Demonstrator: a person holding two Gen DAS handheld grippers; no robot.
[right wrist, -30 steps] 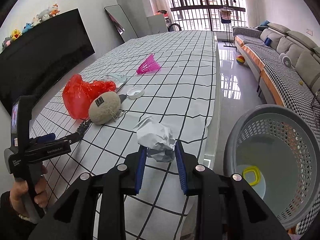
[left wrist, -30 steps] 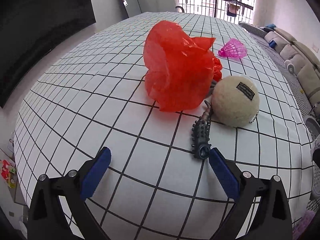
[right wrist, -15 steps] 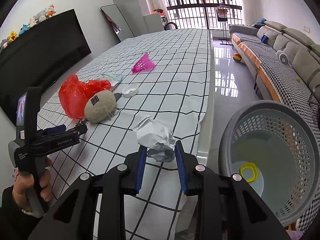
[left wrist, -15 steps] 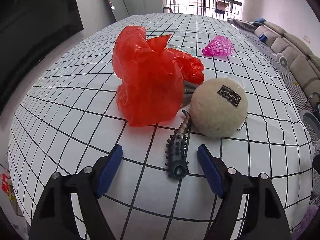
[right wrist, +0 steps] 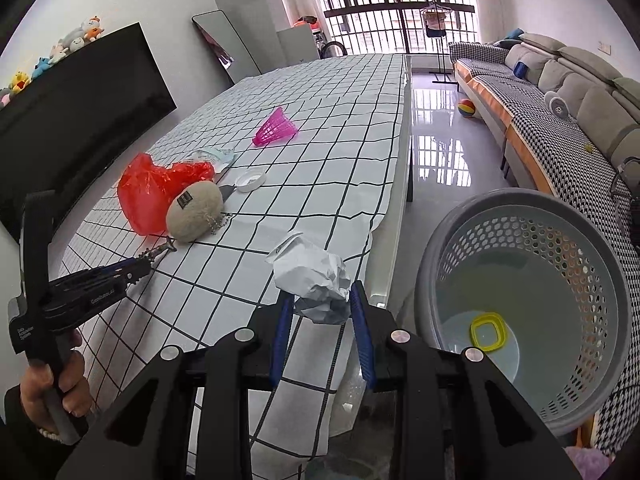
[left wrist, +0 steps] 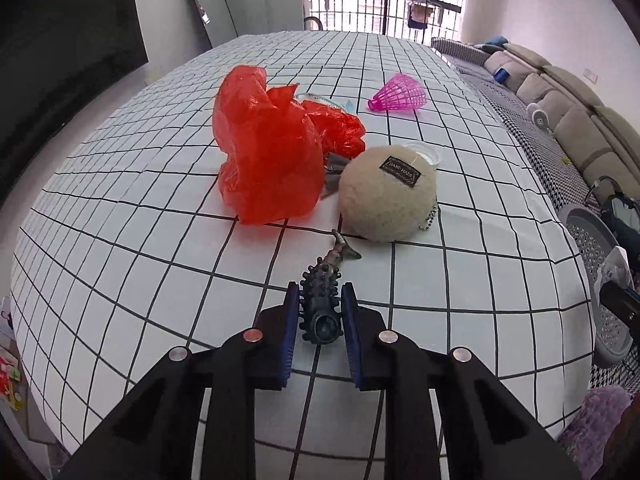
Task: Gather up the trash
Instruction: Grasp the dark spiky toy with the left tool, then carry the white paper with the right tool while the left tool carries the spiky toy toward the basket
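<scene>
My left gripper is shut on a dark spiky toy fish that lies on the checked tablecloth; it also shows in the right wrist view. My right gripper is shut on a crumpled white paper ball and holds it near the table's right edge. A grey perforated basket stands on the floor to the right, with a yellow ring inside.
A red plastic bag, a beige felt ball with a label, a pink shuttlecock, a clear wrapper and a white lid lie on the table. A sofa runs along the right.
My left gripper moved forward and closed its jaws on the spiky toy fish. My right gripper carried the paper ball slightly right, toward the basket.
</scene>
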